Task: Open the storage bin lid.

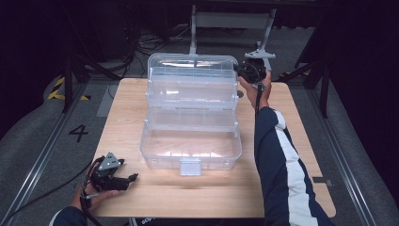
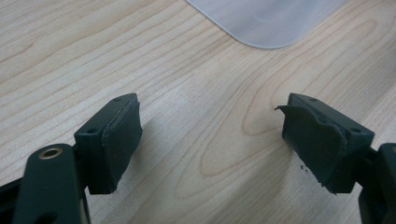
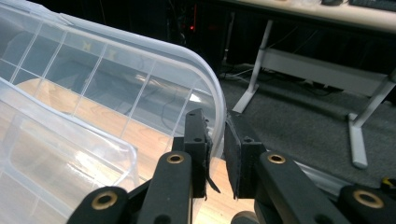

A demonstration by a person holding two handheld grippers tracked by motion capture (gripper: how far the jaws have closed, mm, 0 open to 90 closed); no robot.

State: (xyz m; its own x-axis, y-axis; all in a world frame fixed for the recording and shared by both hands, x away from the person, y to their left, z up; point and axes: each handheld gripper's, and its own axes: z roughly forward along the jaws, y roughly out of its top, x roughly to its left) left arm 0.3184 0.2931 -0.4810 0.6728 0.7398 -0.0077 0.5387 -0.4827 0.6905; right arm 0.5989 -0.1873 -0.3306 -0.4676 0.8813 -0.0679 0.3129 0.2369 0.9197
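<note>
Gripping the raised lid (image 1: 192, 77) of the clear storage box (image 1: 190, 150) at its far right corner with the right gripper (image 3: 215, 140).

Right gripper jaws stand narrow, pinching the lid's curved edge between them; the lid stands upright, its long axis running across the table (image 1: 291, 141), away to the gripper's left, with the box body lying nearer the person, below and to the left of the gripper. Left gripper (image 2: 210, 140) rests low over the table near the box's front left corner, jaws wide and holding nothing. Judgement: the right hand is the one placed to swing the lid about its hinge line.
</note>
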